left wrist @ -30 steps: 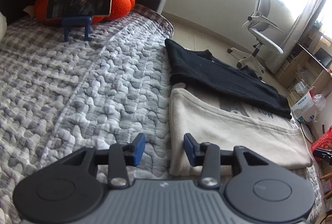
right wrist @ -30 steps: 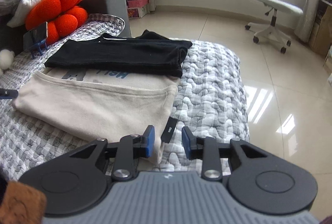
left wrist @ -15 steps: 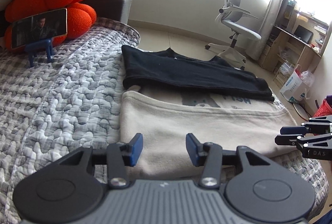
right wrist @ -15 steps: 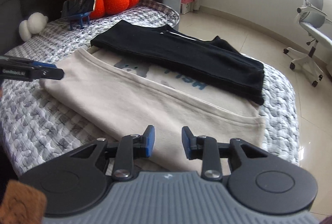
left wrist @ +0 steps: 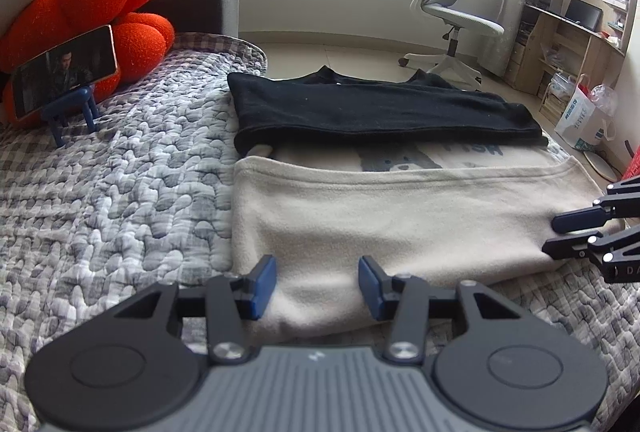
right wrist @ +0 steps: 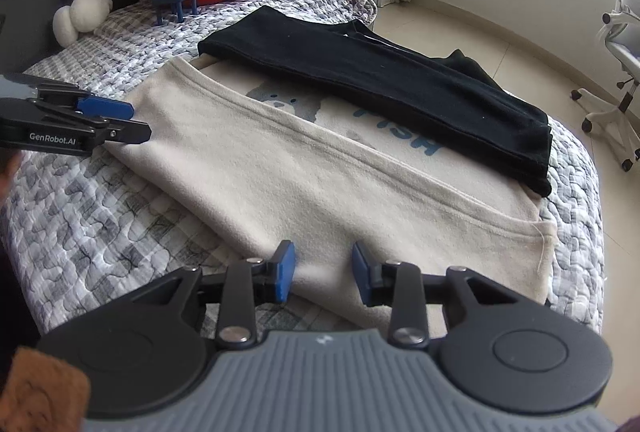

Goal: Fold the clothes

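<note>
Both grippers now hang over the beige garment's (left wrist: 400, 220) near fold, left gripper (left wrist: 317, 286) having just widened, right gripper (right wrist: 323, 272) narrower, both empty. Its long fold looks done; the cross fold remains, as does the black garment (left wrist: 380, 111) beyond.

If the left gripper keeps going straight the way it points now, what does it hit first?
Most likely the beige garment. The left gripper points down at that garment's near folded edge, jaws open with nothing between them. The black garment lies farther back. Depth is hard to judge here.
</note>
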`<state>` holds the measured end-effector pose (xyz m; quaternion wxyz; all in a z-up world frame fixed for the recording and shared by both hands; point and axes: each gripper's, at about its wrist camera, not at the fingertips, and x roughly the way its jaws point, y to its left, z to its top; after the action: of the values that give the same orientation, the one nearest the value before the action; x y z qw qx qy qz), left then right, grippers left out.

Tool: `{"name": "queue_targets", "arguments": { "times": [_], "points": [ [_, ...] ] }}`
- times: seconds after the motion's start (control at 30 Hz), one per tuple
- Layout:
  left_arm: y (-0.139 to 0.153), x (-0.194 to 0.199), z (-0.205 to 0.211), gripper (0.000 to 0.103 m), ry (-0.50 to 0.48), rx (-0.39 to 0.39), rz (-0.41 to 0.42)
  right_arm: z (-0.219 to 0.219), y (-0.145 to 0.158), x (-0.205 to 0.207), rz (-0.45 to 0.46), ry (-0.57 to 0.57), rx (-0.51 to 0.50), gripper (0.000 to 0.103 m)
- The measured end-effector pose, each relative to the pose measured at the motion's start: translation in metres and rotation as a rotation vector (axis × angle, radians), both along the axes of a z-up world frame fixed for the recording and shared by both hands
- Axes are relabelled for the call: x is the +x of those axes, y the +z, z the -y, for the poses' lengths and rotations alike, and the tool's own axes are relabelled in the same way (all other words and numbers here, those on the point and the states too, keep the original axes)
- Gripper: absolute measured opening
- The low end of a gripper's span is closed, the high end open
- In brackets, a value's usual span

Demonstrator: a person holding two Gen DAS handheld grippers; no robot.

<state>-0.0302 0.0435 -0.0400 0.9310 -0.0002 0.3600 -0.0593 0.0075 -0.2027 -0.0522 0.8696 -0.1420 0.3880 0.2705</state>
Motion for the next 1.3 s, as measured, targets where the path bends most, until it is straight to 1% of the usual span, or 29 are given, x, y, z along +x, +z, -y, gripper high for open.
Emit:
{"name": "queue_targets", "arguments": {
  "times": [0.1, 0.17, 0.33, 0.43, 0.6, 0.73, 0.87, 1.0, 1.07, 1.1, 1.23, 1.3],
  "points": [
    [0.001, -0.004, 0.002, 0.048, -0.008, 0.032, 0.001, 0.003, 0.000, 0.000, -0.003, -0.002, 0.006, 0.036],
    [0.001, -0.007, 0.002, 0.050, -0.014, 0.050, 0.002, 0.006, 0.000, 0.001, -0.009, -0.009, 0.012, 0.038],
    [0.000, -0.007, 0.001, 0.051, -0.016, 0.045, 0.000, 0.010, 0.000, 0.001, -0.013, -0.025, 0.020, 0.041],
    [-0.001, -0.007, 0.002, 0.051, -0.021, 0.053, 0.001, 0.011, 0.000, 0.001, -0.011, -0.024, 0.019, 0.041],
    [-0.001, -0.007, 0.003, 0.051, -0.019, 0.055, 0.001, 0.017, 0.000, 0.004, -0.032, -0.048, 0.048, 0.041],
    [0.000, -0.007, 0.003, 0.051, -0.021, 0.062, -0.001, 0.014, -0.001, 0.002, -0.018, -0.042, 0.032, 0.041],
    [0.002, -0.006, 0.001, 0.052, -0.019, 0.066, -0.005, 0.018, 0.000, 0.005, -0.030, -0.047, 0.048, 0.041],
    [0.010, -0.009, -0.006, 0.052, 0.041, 0.094, 0.013, 0.018, 0.000, 0.004, -0.031, -0.047, 0.050, 0.042],
    [0.017, -0.011, -0.011, 0.052, 0.066, 0.122, 0.040, 0.015, -0.001, 0.003, -0.025, -0.046, 0.041, 0.043],
    [0.022, -0.014, -0.015, 0.052, 0.073, 0.122, 0.055, 0.014, -0.001, 0.003, -0.023, -0.045, 0.038, 0.044],
    [0.039, -0.023, -0.024, 0.053, 0.080, 0.080, 0.069, 0.015, -0.001, 0.004, -0.025, -0.043, 0.037, 0.044],
    [0.057, -0.037, -0.025, 0.053, 0.086, 0.055, 0.100, 0.015, -0.001, 0.004, -0.026, -0.042, 0.040, 0.044]
  ]
}}
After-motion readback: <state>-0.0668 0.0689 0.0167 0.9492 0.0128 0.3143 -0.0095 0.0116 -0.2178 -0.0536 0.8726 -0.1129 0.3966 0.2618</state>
